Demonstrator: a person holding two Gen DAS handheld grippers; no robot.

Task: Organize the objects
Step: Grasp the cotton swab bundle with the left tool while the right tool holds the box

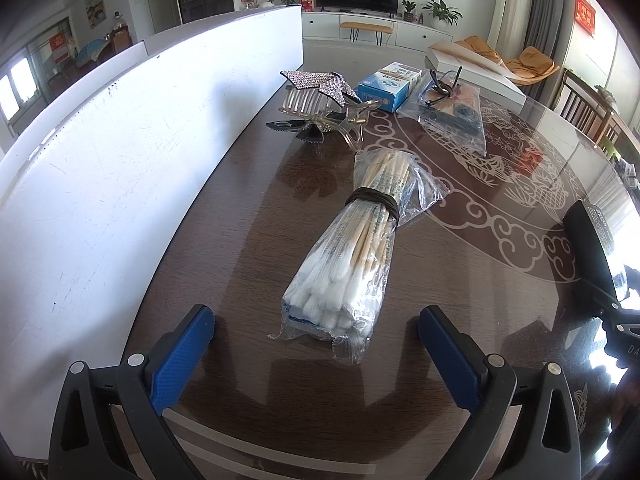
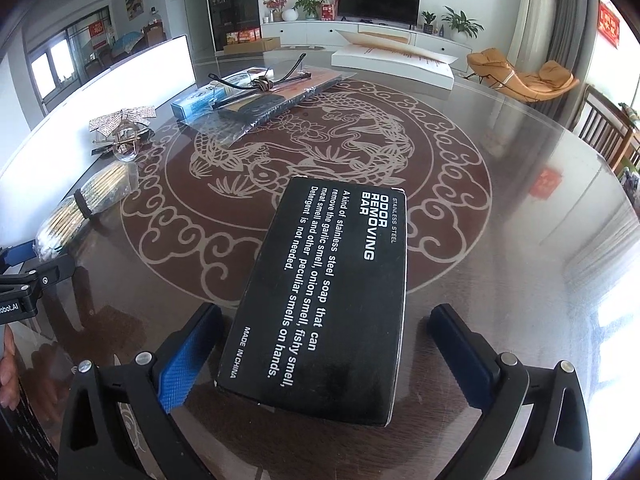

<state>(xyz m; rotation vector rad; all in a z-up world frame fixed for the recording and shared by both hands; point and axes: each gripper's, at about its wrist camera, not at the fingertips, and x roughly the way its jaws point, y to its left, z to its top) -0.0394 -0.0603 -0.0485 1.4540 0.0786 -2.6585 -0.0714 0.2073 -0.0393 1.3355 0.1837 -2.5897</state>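
in the left wrist view, the left gripper (image 1: 316, 344) stands wide, its 2 blue pads apart with nothing pressed between them. just ahead of it lies a clear bag of cotton swabs (image 1: 352, 248) on the glass-topped table (image 1: 248, 240), bound at its middle by a dark band (image 1: 374, 200), the white tips toward the gripper and reaching into the gap between the pads without touching them. farther on rests a rhinestone hair clip (image 1: 320, 100), then a blue box (image 1: 388, 84), and beside that a clear bag with glasses on top (image 1: 448, 108). a white board (image 1: 120, 140) runs along the table's left side. at the right edge a black box (image 1: 596, 248) shows in part.

in the right wrist view, the right gripper (image 2: 326, 346) is also spread wide. the black box (image 2: 332, 296), printed "odor removing bar", lies flat on the table (image 2: 500, 220) with its near end between the 2 pads; neither pad presses on it, though the left pad sits just beside its edge. the swab bag (image 2: 80, 204) lies at far left, with part of the left gripper (image 2: 24, 276) below it. the hair clip (image 2: 124, 128), blue box (image 2: 196, 104) and glasses bag (image 2: 260, 100) sit farther back.
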